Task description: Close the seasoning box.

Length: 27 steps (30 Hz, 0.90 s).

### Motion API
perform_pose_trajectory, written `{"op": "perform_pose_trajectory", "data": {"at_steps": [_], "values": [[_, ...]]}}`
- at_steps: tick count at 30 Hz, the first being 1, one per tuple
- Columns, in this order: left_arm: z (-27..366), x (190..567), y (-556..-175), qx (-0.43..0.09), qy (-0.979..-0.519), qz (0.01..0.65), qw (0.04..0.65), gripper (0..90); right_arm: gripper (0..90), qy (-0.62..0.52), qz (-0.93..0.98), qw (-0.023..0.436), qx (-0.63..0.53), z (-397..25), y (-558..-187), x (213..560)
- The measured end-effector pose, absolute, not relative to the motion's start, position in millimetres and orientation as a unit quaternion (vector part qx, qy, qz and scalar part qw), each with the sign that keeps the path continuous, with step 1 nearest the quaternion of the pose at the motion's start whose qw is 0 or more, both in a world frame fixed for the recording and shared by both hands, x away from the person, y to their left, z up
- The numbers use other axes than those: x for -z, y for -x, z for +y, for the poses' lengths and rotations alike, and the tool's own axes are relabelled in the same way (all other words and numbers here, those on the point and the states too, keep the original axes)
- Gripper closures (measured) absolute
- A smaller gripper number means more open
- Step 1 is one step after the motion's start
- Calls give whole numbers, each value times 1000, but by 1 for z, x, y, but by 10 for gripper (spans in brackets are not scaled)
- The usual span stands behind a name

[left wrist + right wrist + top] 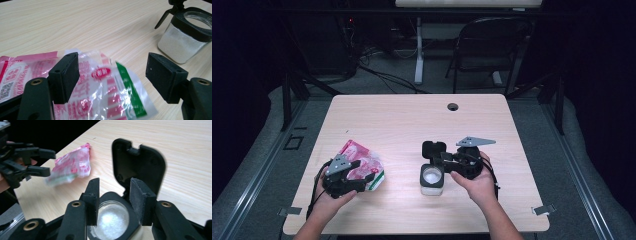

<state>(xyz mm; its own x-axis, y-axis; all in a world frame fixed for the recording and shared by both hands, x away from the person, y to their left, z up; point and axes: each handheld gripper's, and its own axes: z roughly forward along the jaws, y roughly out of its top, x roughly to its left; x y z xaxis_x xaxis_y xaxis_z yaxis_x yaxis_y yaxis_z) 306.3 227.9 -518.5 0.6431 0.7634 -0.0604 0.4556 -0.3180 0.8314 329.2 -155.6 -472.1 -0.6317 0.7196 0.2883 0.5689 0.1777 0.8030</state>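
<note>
Wooden table (412, 120) bears one jar (432, 179), one packet (362, 167); left gripper (354, 176) and right gripper (439, 160) both gape.

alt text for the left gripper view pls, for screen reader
The left gripper, jaws wide open, hovers over a crinkled pink, white and green plastic packet on a light wood table. At upper right stands an open glass jar of white powder.

Far half of the table (412, 112) open; near half taken up at two spots.

Near left, the bag (362, 167) lies flat under the left gripper (357, 181). Near centre, the jar (432, 179) stands with its lid (433, 149) raised, crowded by the right gripper (443, 161). Bare wood is left between bag and jar.
</note>
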Motion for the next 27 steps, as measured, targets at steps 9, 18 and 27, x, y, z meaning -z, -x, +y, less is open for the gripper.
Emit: {"op": "perform_pose_trajectory", "data": {"at_steps": [9,18,27], "values": [[225,516,-304,-172,-795,380,440,263,564,-438,757,95,-475,-161,-336,467],[226,517,-304,-171,-795,381,440,264,551,-454,747,109,-473,-166,-344,465],[227,518,-304,-172,-793,383,441,268,549,-465,748,109,-461,-163,-358,464]]}}
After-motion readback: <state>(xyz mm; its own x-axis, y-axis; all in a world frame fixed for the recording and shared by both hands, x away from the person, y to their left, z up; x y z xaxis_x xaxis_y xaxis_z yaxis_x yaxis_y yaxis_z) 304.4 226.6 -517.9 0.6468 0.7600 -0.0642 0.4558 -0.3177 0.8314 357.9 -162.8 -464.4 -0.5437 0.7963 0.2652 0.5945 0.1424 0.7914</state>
